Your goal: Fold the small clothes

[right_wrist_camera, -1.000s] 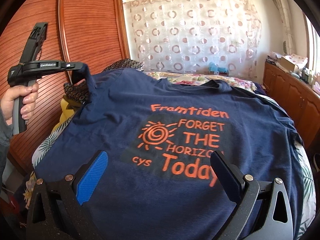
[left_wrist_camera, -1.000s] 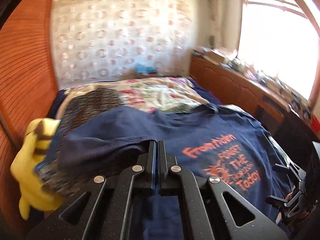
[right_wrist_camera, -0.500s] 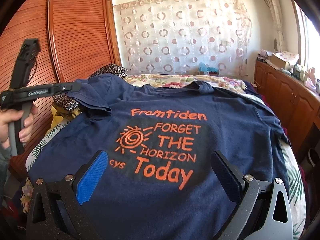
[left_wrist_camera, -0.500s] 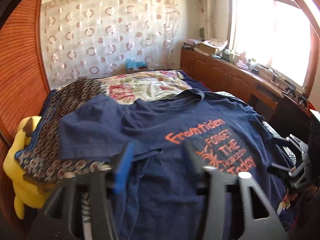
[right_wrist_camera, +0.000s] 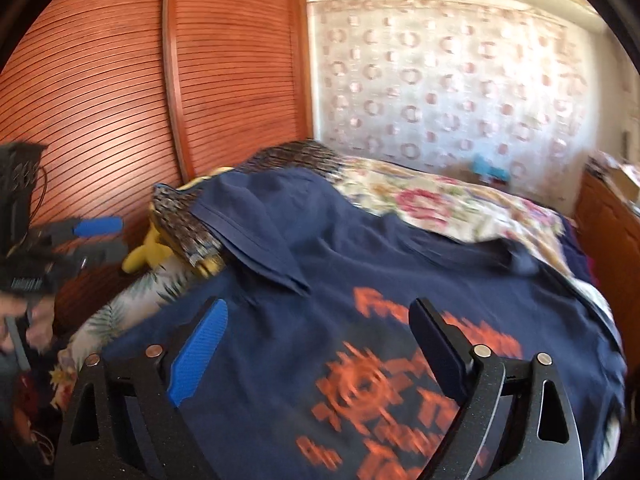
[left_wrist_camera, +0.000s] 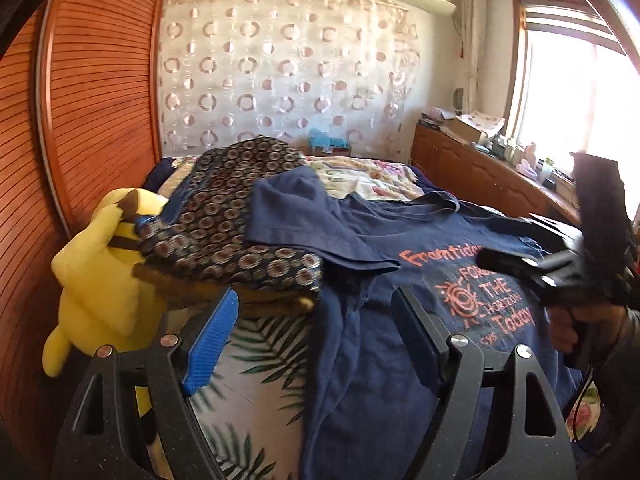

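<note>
From my left wrist camera I see the navy T-shirt point(left_wrist_camera: 400, 320) spread face-up across the bed point(left_wrist_camera: 256, 344), its orange print (a spiral sun with "FORGET THE HORIZON Today" under a first word that the other tool partly hides) on the right half of the view. Its near sleeve point(left_wrist_camera: 304, 220) is folded inward over the chest and partly lies on a patterned dark cloth point(left_wrist_camera: 224, 224), which covers a yellow plush toy point(left_wrist_camera: 100, 276) at the bed's left edge. My left gripper point(left_wrist_camera: 316, 320) is opening, with nothing between its jaws; the shirt's side hem lies below the gap. My right gripper point(left_wrist_camera: 516, 260) crosses the print at the right, too dark to read its jaws here.

From my right wrist camera, which is blurred, the same shirt point(right_wrist_camera: 400, 264) fills the bed, the folded sleeve point(right_wrist_camera: 256, 224) up left beside the patterned cloth point(right_wrist_camera: 188, 224). My right gripper point(right_wrist_camera: 320, 340) is closing but still wide, holding nothing, above the print. My left gripper point(right_wrist_camera: 100, 236) sits off the bed's left edge, jaws apart and empty
</note>
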The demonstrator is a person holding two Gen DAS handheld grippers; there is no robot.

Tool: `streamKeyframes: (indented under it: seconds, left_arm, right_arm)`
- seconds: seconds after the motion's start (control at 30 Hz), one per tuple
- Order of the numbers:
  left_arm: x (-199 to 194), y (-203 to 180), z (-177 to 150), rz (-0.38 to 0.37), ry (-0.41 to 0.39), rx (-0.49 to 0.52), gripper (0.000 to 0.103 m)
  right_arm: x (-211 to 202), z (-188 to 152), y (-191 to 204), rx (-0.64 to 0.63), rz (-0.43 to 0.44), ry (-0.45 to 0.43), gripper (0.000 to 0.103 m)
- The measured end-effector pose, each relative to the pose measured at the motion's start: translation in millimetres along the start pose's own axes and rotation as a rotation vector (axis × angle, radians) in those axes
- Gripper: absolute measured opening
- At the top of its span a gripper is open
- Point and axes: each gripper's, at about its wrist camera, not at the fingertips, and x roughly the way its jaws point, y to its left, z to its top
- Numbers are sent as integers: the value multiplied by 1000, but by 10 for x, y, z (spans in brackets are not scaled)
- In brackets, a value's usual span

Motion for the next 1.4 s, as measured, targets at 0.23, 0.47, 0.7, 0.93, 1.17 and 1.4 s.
streamKeyframes:
  seconds: [0.23,0.47,0.7,0.93,1.17,1.4]
  left_arm:
    - [-96,263,-52,27,-4,-27,80]
    - [-40,466,-73,34,0,-50,80]
    - [44,565,-35,25,3,-66,80]
    - [185,484,81,5,-5,-68,80]
    - [463,299,191,-34,16,-46,80]
    - [664,32,184,-62,57,-11,80]
  right_arm:
    - [873,464,326,-86,148,55,78]
    - [1622,753,502,-151,232,117,69]
    - [2052,868,403,-196,232,174,31]
    - [1893,1031,129,-122,249,105,7]
    - [1775,1145,-522,-26,101,75,7]
    - [2103,990,-907,46,-61,168,46]
